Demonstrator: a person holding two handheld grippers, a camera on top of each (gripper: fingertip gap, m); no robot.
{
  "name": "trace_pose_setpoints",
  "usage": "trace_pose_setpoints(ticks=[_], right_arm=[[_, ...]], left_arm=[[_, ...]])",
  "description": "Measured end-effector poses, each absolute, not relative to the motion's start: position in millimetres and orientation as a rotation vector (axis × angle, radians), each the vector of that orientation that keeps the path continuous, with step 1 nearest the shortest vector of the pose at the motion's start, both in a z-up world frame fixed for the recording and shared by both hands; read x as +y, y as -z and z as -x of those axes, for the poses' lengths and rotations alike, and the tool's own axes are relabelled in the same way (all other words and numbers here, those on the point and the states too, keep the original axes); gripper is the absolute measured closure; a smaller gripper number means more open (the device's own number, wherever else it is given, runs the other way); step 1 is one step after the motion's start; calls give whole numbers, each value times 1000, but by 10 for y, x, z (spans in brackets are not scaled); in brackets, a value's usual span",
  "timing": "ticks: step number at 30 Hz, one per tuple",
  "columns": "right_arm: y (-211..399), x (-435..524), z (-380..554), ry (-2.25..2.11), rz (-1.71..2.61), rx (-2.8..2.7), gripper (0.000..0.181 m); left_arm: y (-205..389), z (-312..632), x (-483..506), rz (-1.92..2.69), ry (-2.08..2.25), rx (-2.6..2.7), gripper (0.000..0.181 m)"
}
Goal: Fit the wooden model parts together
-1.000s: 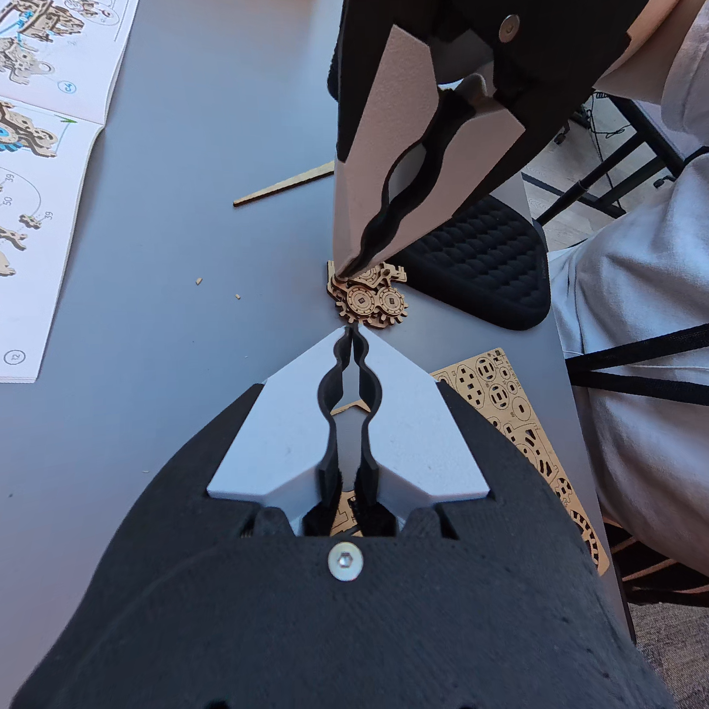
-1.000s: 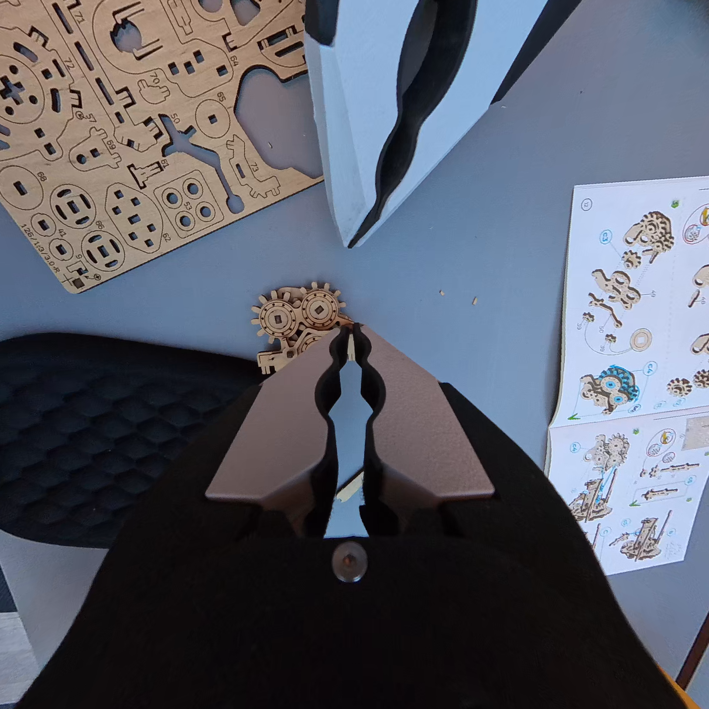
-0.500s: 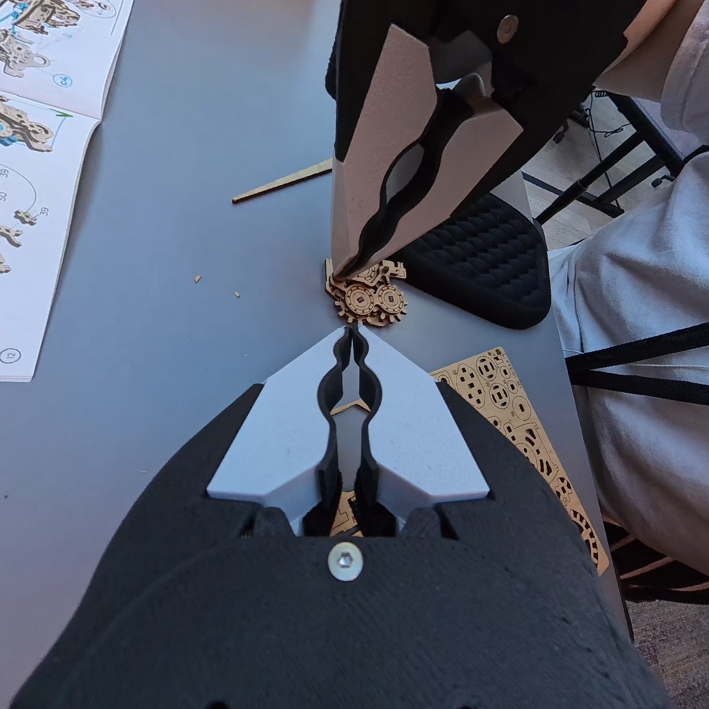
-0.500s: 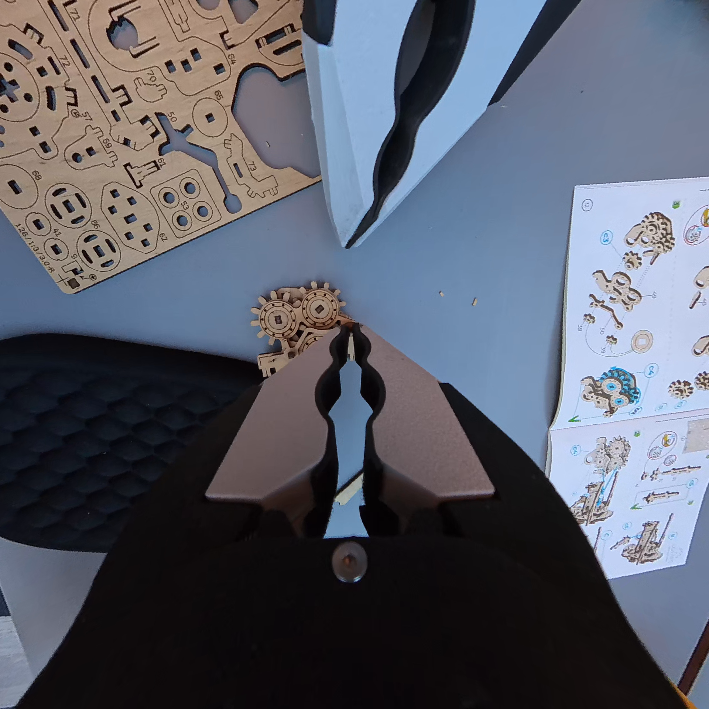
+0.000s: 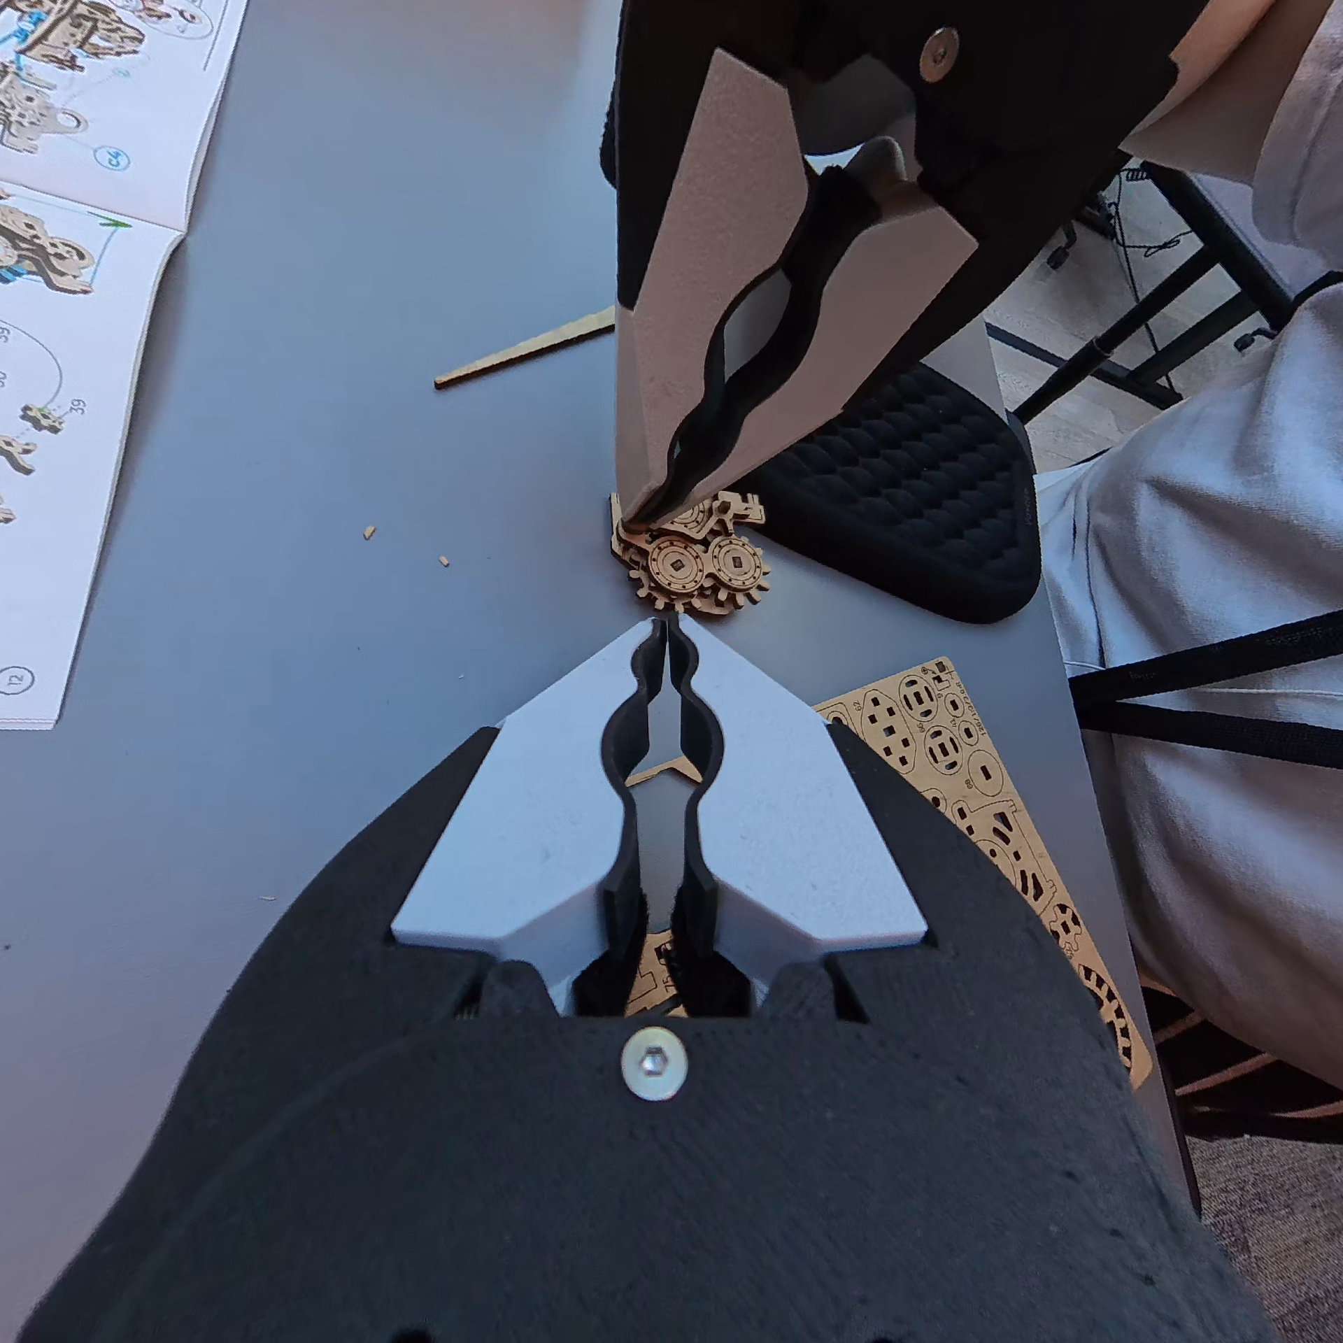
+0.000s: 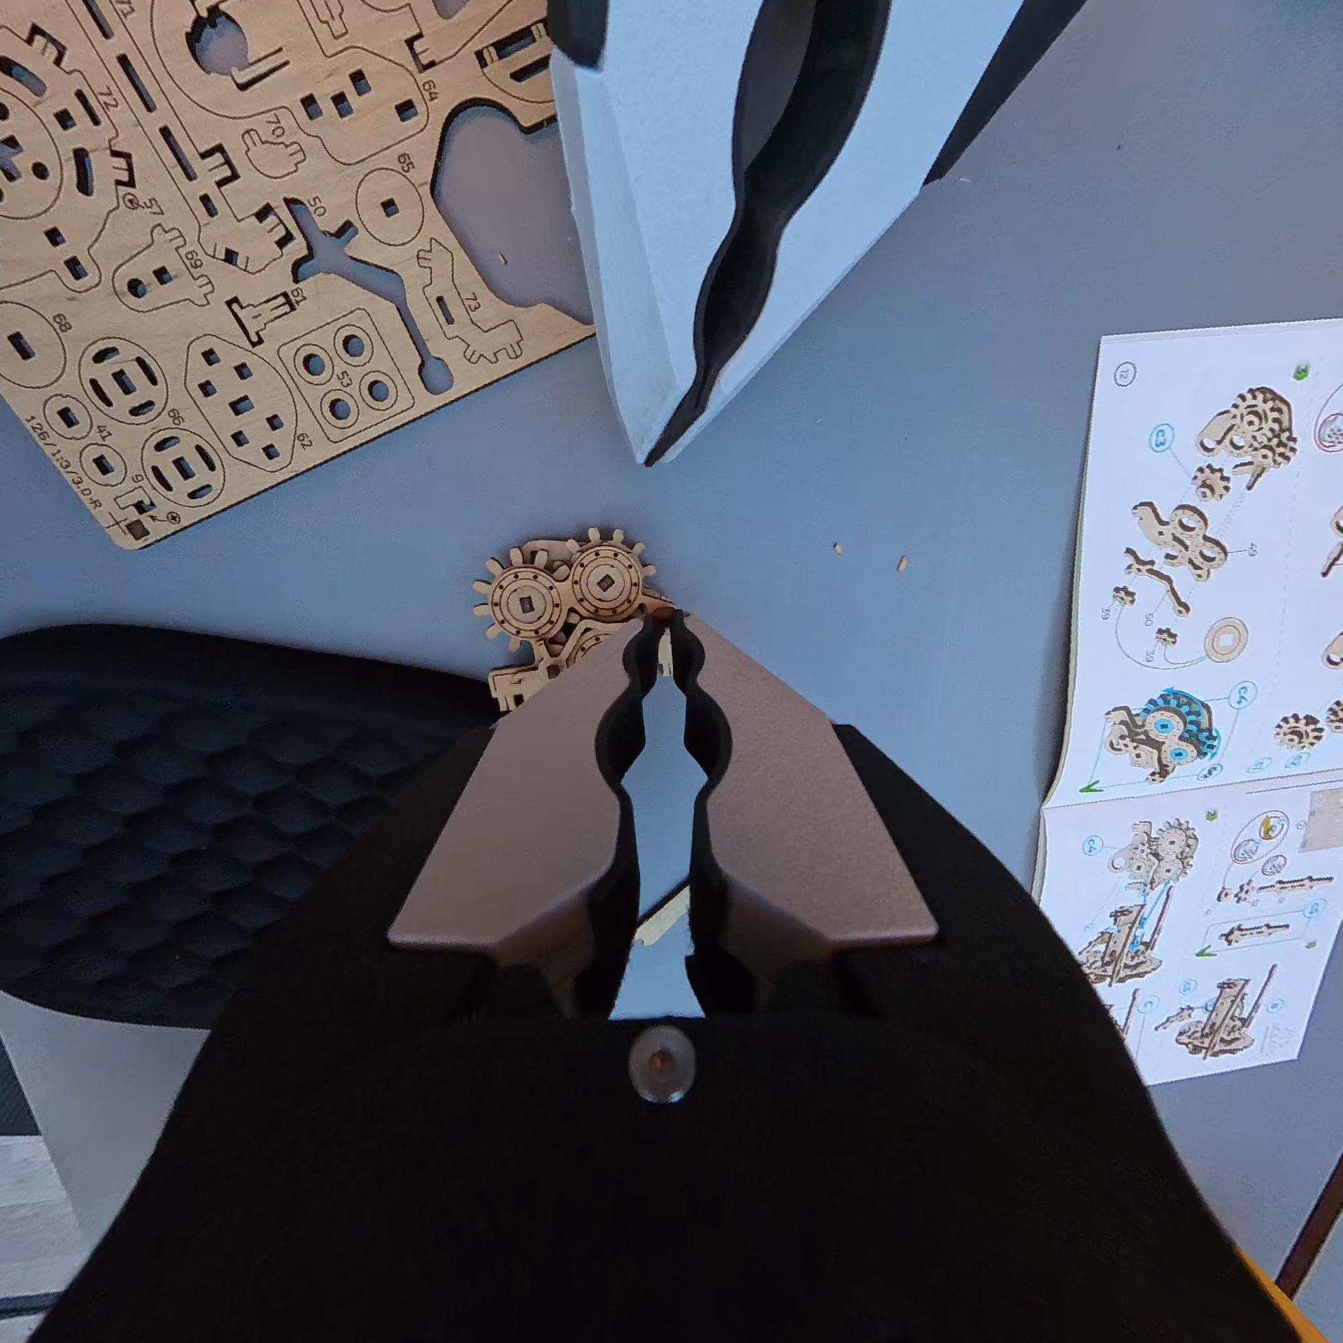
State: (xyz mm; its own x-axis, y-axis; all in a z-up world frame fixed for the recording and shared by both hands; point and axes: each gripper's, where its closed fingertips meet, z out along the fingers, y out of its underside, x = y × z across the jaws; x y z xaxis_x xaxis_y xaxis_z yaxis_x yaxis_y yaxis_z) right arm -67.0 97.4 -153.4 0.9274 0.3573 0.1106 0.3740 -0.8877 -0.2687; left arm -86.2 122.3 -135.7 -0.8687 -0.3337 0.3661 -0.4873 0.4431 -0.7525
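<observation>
A small wooden gear assembly (image 5: 690,563) with two toothed wheels lies flat on the grey table (image 5: 327,654). It also shows in the right wrist view (image 6: 559,603). My right gripper (image 6: 667,618), with tan fingers, is shut with its tips at the assembly's edge, and a pale sliver of wood shows between the pads. In the left wrist view it (image 5: 643,516) comes down steeply from above. My left gripper (image 5: 667,621), with pale blue fingers, is shut and empty. Its tips are just short of the assembly and apart from it. It shows at the top of the right wrist view (image 6: 647,458).
A laser-cut wooden parts sheet (image 6: 218,254) lies beside the left gripper near the table edge (image 5: 981,799). A black textured pad (image 5: 908,494) sits right behind the assembly. An open instruction booklet (image 6: 1199,654), a thin wooden strip (image 5: 523,352) and wood crumbs (image 5: 369,533) lie about. A person's clothed body (image 5: 1199,654) is at the edge. My hands' fingertips stand some 4 centimeters from each other.
Almost nothing. Both grippers stay shut and hold their places around the assembly. Both views drift only slightly.
</observation>
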Motion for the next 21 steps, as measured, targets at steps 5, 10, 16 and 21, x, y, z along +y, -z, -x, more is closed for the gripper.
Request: trace_pose_setpoints(ticks=[5, 10, 16, 21], right_arm=[[1535, 971, 677, 80, 2815, -550, 179], [1537, 972, 677, 68, 2832, -554, 179], [1539, 968, 678, 84, 2852, -606, 178], [1542, 969, 677, 80, 2876, -632, 179]], left_arm=[[1366, 871, 1217, -720, -1392, -2533, 181], [1371, 873, 1216, -717, -1387, -2542, 181], [1360, 876, 1211, -714, -1391, -2544, 181], [1361, 880, 1207, -713, -1391, -2541, 181]])
